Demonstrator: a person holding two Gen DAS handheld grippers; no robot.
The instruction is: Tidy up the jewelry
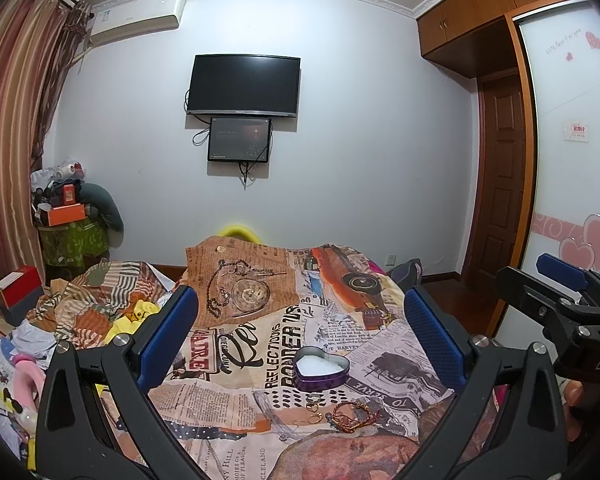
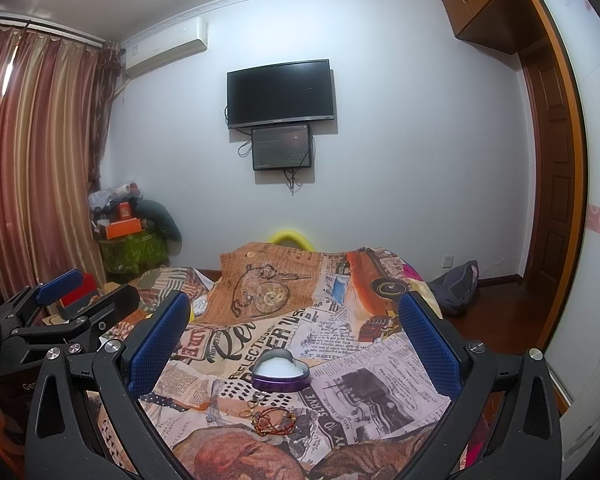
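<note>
Bed point(image 1: 260, 420), newsprint-pattern cover: heart-shaped tin point(image 1: 321, 368); just beside it, gold rings point(image 1: 313, 404), red bracelet point(image 1: 350, 414).

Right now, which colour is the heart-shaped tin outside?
Purple heart-shaped tin, clearest in the right wrist view.

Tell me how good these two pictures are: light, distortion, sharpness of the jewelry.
Left wrist view: dim, bluish indoor light, strong fisheye bending of walls; red bracelet and rings small, soft, detail unclear. Right wrist view: same curvature, dark vignette corners; heart-shaped tin fairly sharp, its white lining slightly blown out.
</note>
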